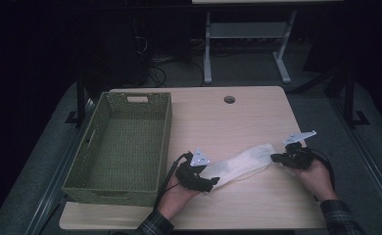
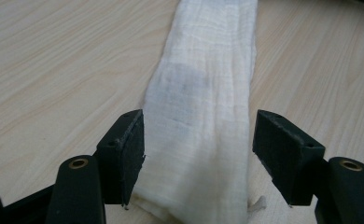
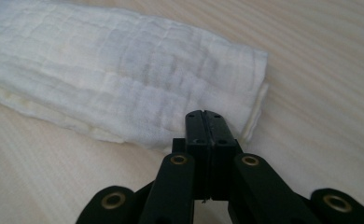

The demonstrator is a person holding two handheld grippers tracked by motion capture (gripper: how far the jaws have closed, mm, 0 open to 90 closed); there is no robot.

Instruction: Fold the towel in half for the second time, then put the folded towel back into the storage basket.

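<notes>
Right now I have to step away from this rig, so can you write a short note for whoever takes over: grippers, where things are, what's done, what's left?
Left gripper: jaws open, standing either side of the near end of the folded white cloth, not pressing it.
Right gripper: jaws shut at the cloth's other end; whether they pinch its edge is hard to tell.
Cloth: folded into a long strip, lying flat on the table, stretched between the two grippers.
Green woven basket: at the table's left, nothing in it.
Done: cloth appears folded lengthwise.
Left: probably fold it shorter, then place it in the basket.

No legible text or labels.
</notes>
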